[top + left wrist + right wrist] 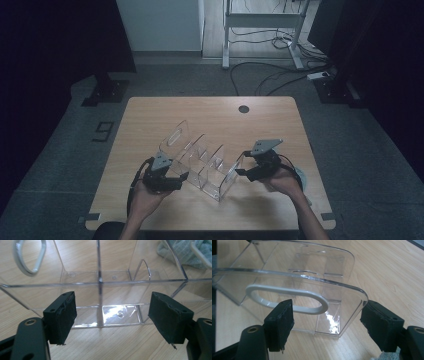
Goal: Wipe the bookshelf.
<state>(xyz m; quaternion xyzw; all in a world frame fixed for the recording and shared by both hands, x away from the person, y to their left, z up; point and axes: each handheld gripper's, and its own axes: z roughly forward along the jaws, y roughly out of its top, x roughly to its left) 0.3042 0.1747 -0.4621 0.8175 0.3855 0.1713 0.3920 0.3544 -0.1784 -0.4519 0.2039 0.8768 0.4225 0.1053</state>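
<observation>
The clear acrylic organizer [202, 162] on the bench [150, 112] is flanked by the left hand-held gripper [181, 177] and right hand-held gripper [242, 171], both released. A grasp seems pending; closing on its walls is needed.

Bg only: light wood surface [150, 112] w/ dark round grommet hole [243, 109] near far edge. Grey carpet floor [60, 145], dark "9" marker [103, 131] off left side. Cables [265, 75] + white frame legs [227, 40] behind. Teal cloth [185, 252] near surface's right edge.
</observation>
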